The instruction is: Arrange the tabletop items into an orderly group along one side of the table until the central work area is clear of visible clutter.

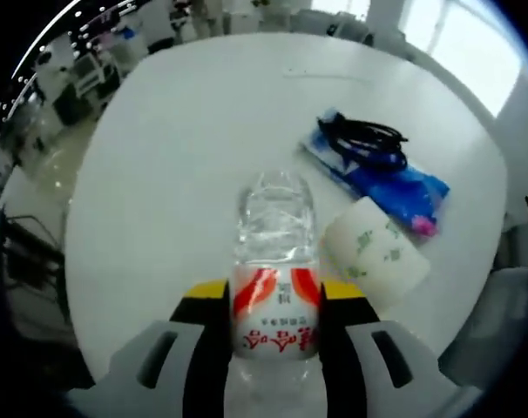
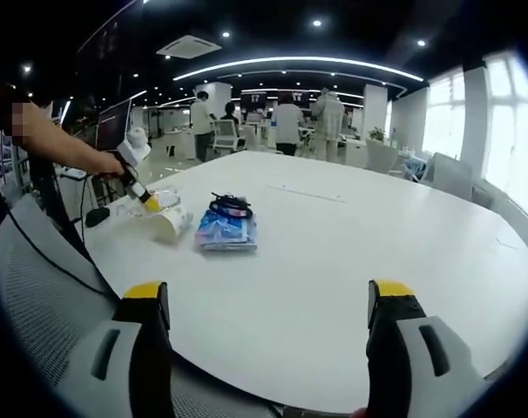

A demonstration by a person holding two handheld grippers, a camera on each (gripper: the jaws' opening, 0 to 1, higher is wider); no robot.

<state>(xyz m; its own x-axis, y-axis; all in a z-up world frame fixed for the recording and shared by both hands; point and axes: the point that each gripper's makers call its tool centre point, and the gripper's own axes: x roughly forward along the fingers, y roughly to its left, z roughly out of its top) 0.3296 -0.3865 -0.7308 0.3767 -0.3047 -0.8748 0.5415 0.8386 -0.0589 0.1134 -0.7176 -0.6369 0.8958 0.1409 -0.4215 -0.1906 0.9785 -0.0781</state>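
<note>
Water bottle (image 1: 275,287), left gripper view: red-and-white label with red characters along the lower band and a few small dark characters in the white middle; too blurred to read. White paper roll (image 1: 375,252) just beside it: faint green marks on the wrapper, illegible. Blue packet (image 1: 393,185) on the counter (image 1: 203,131): no lettering can be made out. Right gripper view: nothing readable.
</note>
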